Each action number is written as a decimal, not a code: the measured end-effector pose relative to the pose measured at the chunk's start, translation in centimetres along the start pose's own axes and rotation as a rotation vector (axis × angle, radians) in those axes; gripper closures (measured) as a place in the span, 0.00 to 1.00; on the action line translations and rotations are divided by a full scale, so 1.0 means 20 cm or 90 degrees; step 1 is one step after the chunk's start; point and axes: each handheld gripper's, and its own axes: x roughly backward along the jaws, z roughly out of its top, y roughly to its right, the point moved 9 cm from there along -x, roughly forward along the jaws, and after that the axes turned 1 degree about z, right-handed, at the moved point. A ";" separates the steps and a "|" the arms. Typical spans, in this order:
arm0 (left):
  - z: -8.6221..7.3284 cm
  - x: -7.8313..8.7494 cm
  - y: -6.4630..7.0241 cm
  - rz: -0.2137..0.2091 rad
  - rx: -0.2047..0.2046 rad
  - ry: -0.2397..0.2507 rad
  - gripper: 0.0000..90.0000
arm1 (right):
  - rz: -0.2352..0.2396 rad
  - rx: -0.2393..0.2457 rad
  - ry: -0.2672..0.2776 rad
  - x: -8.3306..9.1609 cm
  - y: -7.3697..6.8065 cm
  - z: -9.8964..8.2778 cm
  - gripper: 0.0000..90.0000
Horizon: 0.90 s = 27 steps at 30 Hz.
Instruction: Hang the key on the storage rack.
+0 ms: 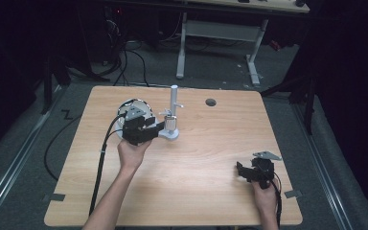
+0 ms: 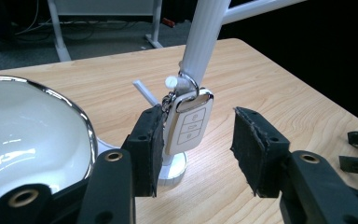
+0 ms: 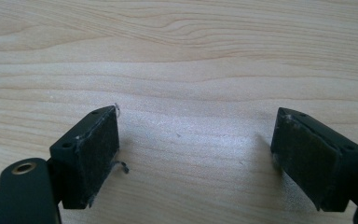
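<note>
A: Nearest the person, what is the right gripper [image 1: 241, 170] doing?
B: It rests low on the light wooden counter [image 1: 211, 143], jaws spread wide, holding nothing.
A: And farther off?
B: The left gripper [image 2: 198, 140] stands open around a white three-button car key fob [image 2: 189, 125] hanging from a white upright post stand [image 2: 204, 42], beside a white chrome-rimmed round dish [image 2: 23, 135].
</note>
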 end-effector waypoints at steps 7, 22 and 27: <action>-0.06 0.02 -0.03 0.020 0.001 -0.001 0.55 | 0.000 0.000 -0.001 0.00 0.00 0.00 0.17; -0.14 0.12 -0.07 0.054 -0.001 0.005 0.50 | 0.000 0.000 -0.001 0.00 0.00 0.00 0.17; -0.13 0.14 -0.07 0.060 -0.010 0.007 0.49 | 0.000 0.000 -0.001 0.00 0.00 0.00 0.17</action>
